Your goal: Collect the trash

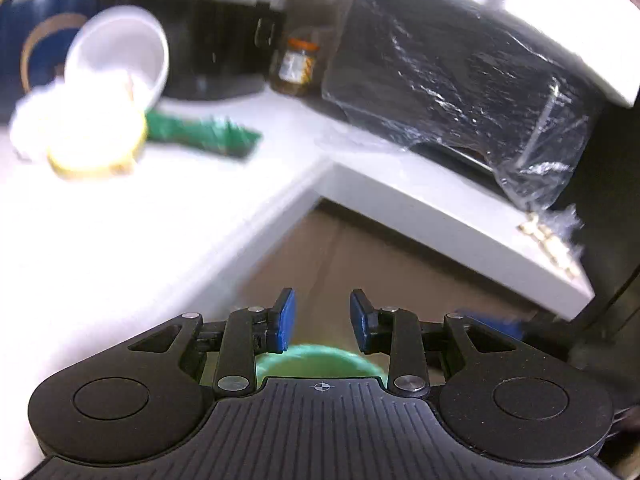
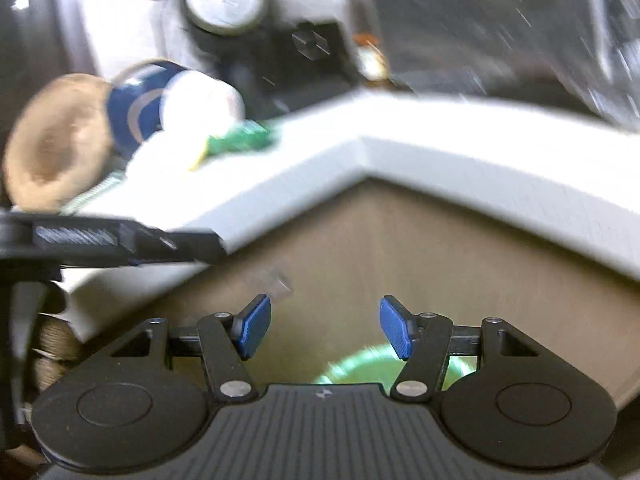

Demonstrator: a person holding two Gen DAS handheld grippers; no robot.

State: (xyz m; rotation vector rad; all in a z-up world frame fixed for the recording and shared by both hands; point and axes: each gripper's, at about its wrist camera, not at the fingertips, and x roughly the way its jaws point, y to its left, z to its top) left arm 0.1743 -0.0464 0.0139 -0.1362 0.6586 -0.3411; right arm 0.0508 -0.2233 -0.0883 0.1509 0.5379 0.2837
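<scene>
On the white counter (image 1: pixel 120 220) lies a green wrapper (image 1: pixel 204 136) beside a yellow-rimmed tub (image 1: pixel 96 148) with crumpled white tissue (image 1: pixel 44 116), and a tipped white bowl (image 1: pixel 124 48) sits behind them. My left gripper (image 1: pixel 322 318) is open and empty, out past the counter's inner corner, above a green bin (image 1: pixel 320 362) on the floor. My right gripper (image 2: pixel 325 326) is open and empty too, lower, facing the counter's corner, with the green bin (image 2: pixel 368 364) below it. The green wrapper (image 2: pixel 240 138) and white bowl (image 2: pixel 200 100) show blurred at upper left. The other gripper's body (image 2: pixel 100 240) crosses the left side.
A black appliance under clear plastic (image 1: pixel 460 80) fills the right arm of the counter, a glass jar (image 1: pixel 298 66) and a black machine (image 1: pixel 224 44) stand in the corner. Small pale pieces (image 1: pixel 548 244) lie near the counter's right end. A brown round object (image 2: pixel 56 140) and blue container (image 2: pixel 136 104) sit left.
</scene>
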